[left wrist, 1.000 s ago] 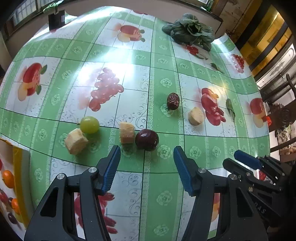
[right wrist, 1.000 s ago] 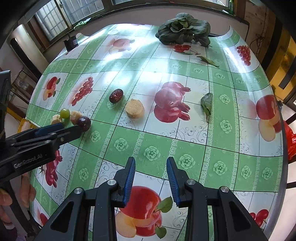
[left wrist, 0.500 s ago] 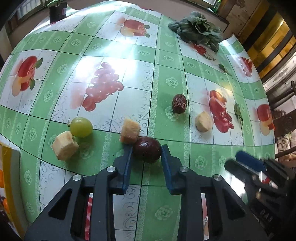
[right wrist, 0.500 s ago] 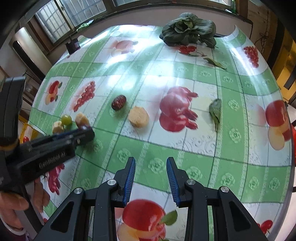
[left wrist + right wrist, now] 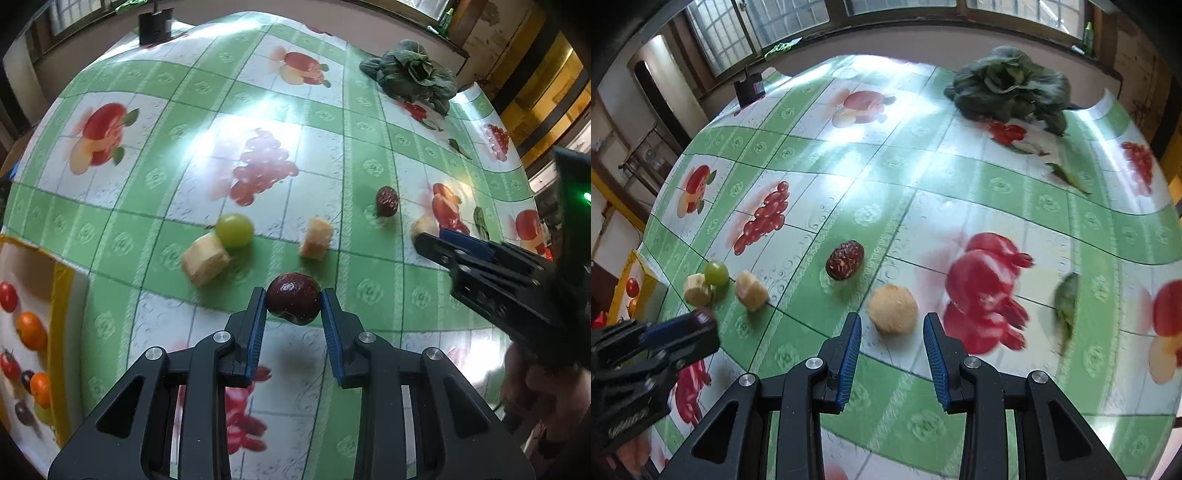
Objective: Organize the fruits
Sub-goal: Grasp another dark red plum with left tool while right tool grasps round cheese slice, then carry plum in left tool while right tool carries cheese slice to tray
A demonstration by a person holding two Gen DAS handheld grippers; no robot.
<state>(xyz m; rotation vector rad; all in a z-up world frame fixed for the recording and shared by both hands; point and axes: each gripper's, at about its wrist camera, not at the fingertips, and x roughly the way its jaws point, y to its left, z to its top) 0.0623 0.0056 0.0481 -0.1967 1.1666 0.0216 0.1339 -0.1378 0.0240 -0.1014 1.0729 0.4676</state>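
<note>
My left gripper (image 5: 293,293) is shut on a dark red round fruit (image 5: 293,308), held just above the fruit-print tablecloth (image 5: 373,284). Beyond it lie a green grape (image 5: 234,229), two tan fruit chunks (image 5: 205,258) (image 5: 316,242) and a wrinkled red date (image 5: 386,201). My right gripper (image 5: 892,321) stands open, with a round tan fruit piece (image 5: 893,308) on the cloth at its fingertips, untouched by the pads. The date (image 5: 844,259) lies just beyond to the left. The left gripper (image 5: 687,328) shows at the left edge of the right wrist view.
A bunch of dark leafy greens (image 5: 1008,92) sits at the table's far right. A loose leaf (image 5: 1065,306) lies right of the tan piece. A small black box (image 5: 155,26) stands at the far edge. A yellow-bordered cloth (image 5: 26,332) lies left of the table.
My left gripper closed on the dark red fruit and drew it away from the tan chunk, off the cloth. My right gripper moved up to the round tan piece.
</note>
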